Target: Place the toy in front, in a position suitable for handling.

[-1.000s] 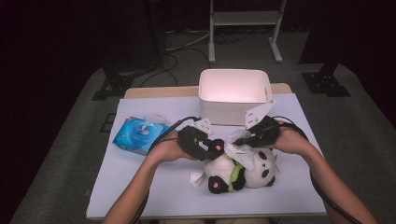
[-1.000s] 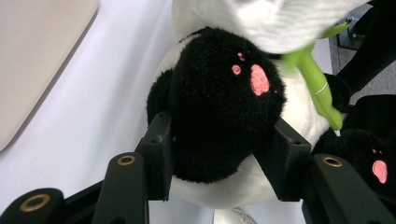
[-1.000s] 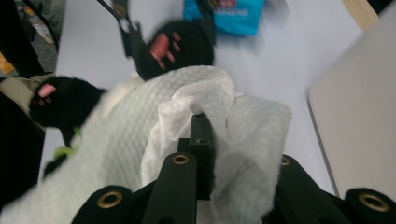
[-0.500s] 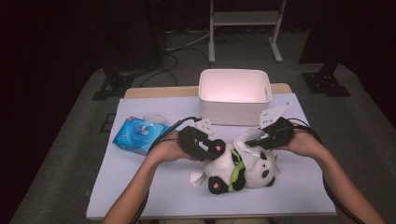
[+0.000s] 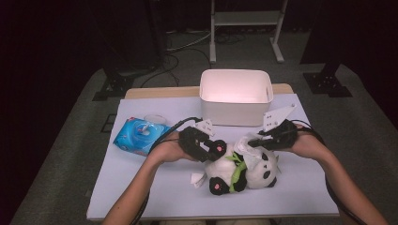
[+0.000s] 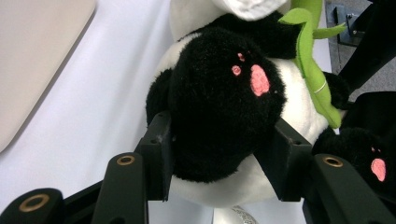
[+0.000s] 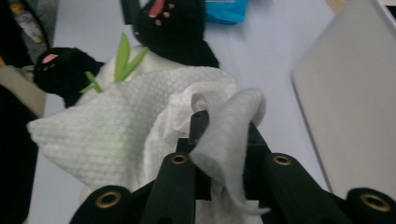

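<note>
So I'm wiping down this plush panda (image 5: 244,171) lying on its back on the counter (image 5: 141,187), just in front of the white bin (image 5: 234,96), with the blue wipes pack (image 5: 141,135) off to the left. The biggest risk I see: the wipe (image 7: 112,135) is only caught by one folded edge, so if I drag too hard across the fuzzy belly it could pull free or just bunch up instead of cleaning. The other thing is that the toy is soft, so pushing down on it might make the foot squirm out of my left side's hold and the whole panda would roll toward the near counter edge. The green leaf (image 6: 308,60) could snag the cloth too. The left gripper (image 6: 219,154) is about half spread, both pads squeezing into the panda's black foot with the pink paw print. The right gripper (image 7: 224,135) has just been closing, its jaws now nearly pressed together and pinching the wipe, which drapes over the panda's white tummy. A crumpled scrap (image 5: 197,179) sits by the toy's lower side.
</note>
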